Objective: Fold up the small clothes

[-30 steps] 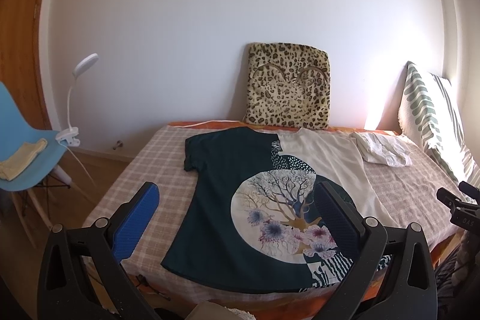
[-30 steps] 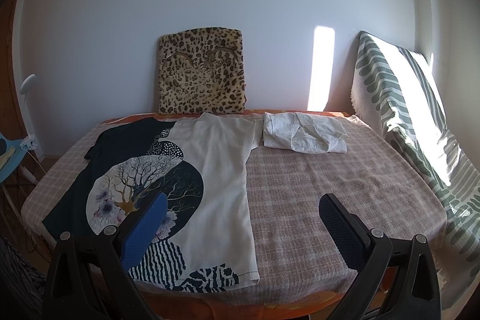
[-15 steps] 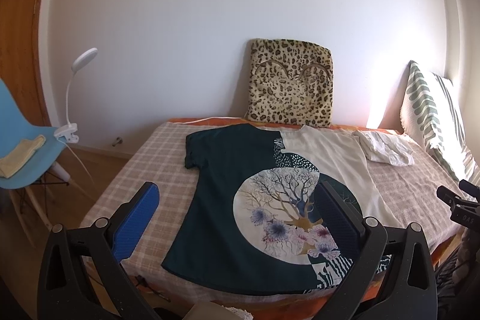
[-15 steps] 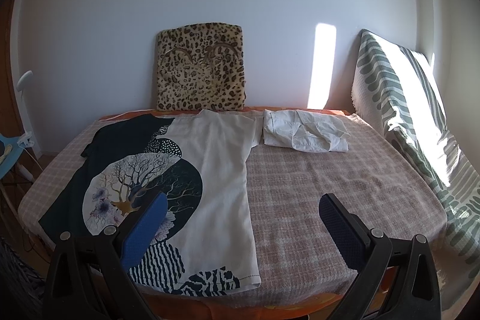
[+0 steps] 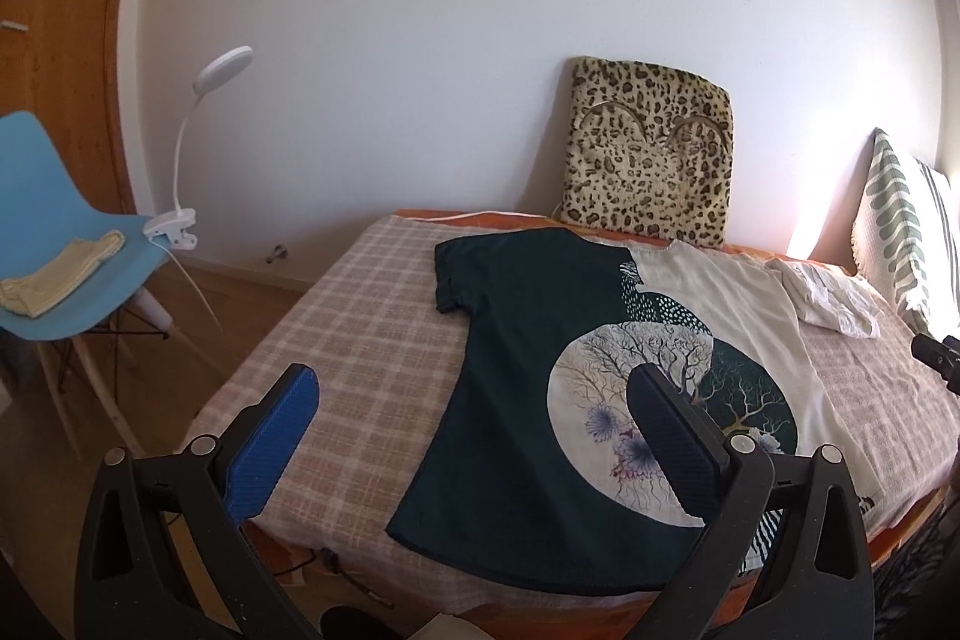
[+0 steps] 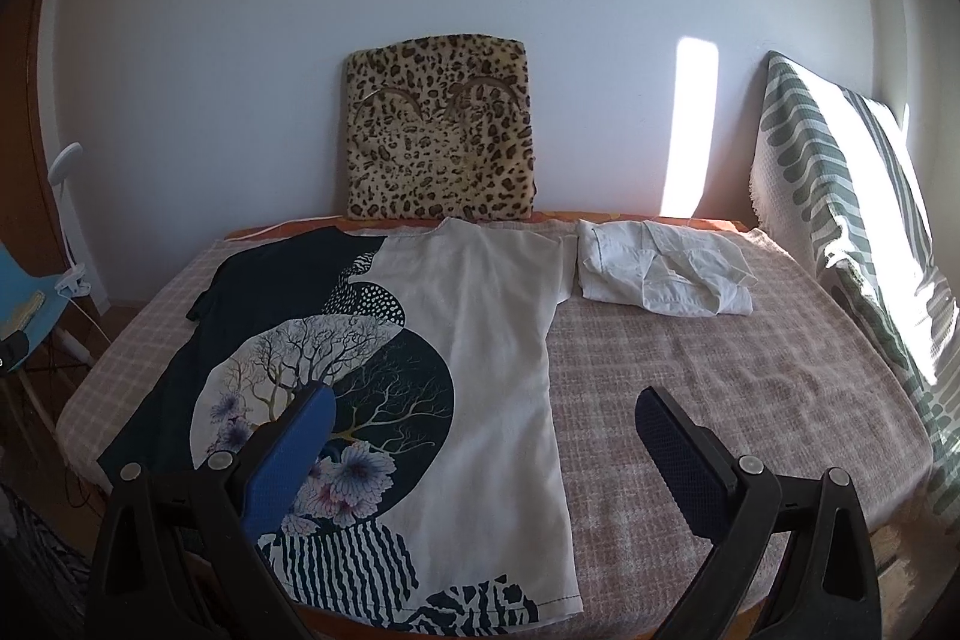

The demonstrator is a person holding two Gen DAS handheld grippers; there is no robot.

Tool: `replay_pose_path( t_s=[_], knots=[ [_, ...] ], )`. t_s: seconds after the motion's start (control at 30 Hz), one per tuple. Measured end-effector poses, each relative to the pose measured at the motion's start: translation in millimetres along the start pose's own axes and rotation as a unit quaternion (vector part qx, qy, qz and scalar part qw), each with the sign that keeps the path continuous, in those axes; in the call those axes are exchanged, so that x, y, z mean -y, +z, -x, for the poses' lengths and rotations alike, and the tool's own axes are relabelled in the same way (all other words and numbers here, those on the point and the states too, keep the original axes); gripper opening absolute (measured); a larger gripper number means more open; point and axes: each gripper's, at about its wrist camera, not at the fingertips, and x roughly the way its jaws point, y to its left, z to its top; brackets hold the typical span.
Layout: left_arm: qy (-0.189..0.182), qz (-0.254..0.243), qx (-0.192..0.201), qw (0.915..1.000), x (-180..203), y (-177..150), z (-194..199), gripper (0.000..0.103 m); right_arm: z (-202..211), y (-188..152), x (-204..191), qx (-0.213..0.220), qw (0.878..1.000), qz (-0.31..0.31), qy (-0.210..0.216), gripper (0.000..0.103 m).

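A T-shirt (image 5: 528,364), half dark teal and half cream with a tree-and-flower print, lies spread flat on the checked bed cover (image 5: 366,340). It also shows in the right wrist view (image 6: 480,340). A folded white garment (image 6: 660,274) lies beyond its right sleeve, also in the left wrist view (image 5: 831,295). My left gripper (image 5: 474,394) is open and empty above the bed's near left part, over the shirt's left hem side. My right gripper (image 6: 483,415) is open and empty above the shirt's lower right part.
A leopard-print cushion (image 6: 441,130) leans on the wall behind the bed. A green-striped pillow (image 6: 840,220) stands at the right. A blue chair (image 5: 54,244) with a folded cloth and a clip lamp (image 5: 192,148) stands left of the bed.
Both grippers have shifted a little: the left view has swung left and nearer the bed's left edge, the right view slightly lower and closer. Both stay open; the shirt has not moved.
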Motion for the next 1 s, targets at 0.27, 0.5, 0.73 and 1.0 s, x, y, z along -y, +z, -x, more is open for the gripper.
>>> replay_pose_path(
  t_s=[0.27, 0.5, 0.73, 1.0],
  knots=[
    [-0.041, 0.061, -0.066, 0.9951, -37, -21, -38, 0.08, -43, 45, -41, -0.013, 0.996, 0.008, 0.087, 0.096],
    [-0.072, 0.085, -0.137, 0.9843, -42, -51, -68, 0.063, -82, 85, -96, -0.034, 0.988, 0.045, 0.146, 0.093],
    [-0.07, 0.096, -0.174, 0.9777, -52, -72, -90, 0.055, -131, 119, -163, -0.054, 0.977, 0.091, 0.184, 0.093],
    [-0.047, 0.089, -0.186, 0.9775, -61, -85, -104, 0.048, -210, 152, -250, -0.122, 0.954, 0.12, 0.245, 0.093]
  ],
)
